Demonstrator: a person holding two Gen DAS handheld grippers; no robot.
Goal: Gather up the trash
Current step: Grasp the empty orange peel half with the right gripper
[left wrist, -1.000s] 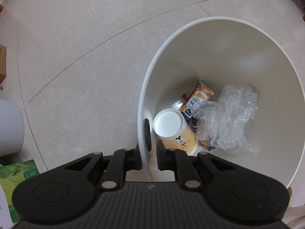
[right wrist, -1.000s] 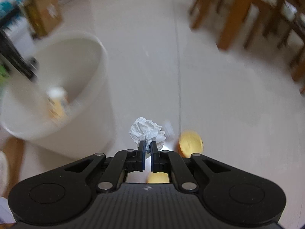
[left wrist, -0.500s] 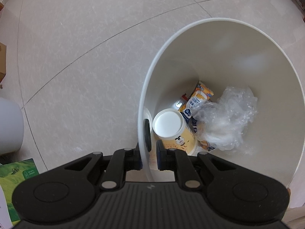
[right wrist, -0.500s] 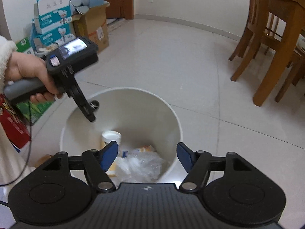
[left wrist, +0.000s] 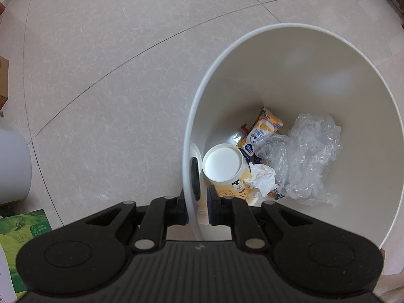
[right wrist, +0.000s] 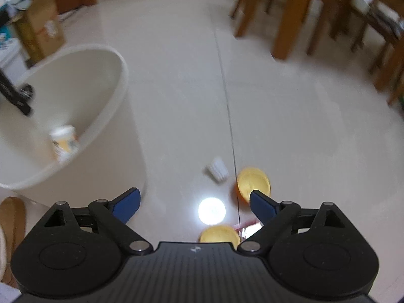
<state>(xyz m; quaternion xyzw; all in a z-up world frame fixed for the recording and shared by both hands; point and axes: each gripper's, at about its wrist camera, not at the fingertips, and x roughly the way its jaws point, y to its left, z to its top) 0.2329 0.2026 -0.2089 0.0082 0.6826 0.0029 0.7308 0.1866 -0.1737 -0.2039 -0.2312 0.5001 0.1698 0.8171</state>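
Note:
My left gripper (left wrist: 196, 194) is shut on the rim of the white trash bin (left wrist: 328, 58), one finger inside and one outside. Inside the bin lie a lidded paper cup (left wrist: 223, 164), a crumpled white paper ball (left wrist: 262, 176), an orange snack packet (left wrist: 265, 128) and crumpled clear plastic (left wrist: 308, 151). My right gripper (right wrist: 194, 199) is open and holds nothing, low over the floor to the right of the bin (right wrist: 101, 116). On the floor ahead of it lie a small white piece of trash (right wrist: 217, 170) and two orange cups (right wrist: 253, 181), (right wrist: 219, 234).
Wooden chair and table legs (right wrist: 290, 25) stand at the far right. Cardboard boxes (right wrist: 38, 30) are behind the bin. A green carton (left wrist: 22, 229) and a white cylinder (left wrist: 12, 166) sit at the left. A bright light reflection (right wrist: 211, 210) shines on the tiled floor.
The paper ball that my right gripper held a second ago now lies in the bin. The right gripper opened over the bin, then swung back down to the floor. The left gripper stayed put.

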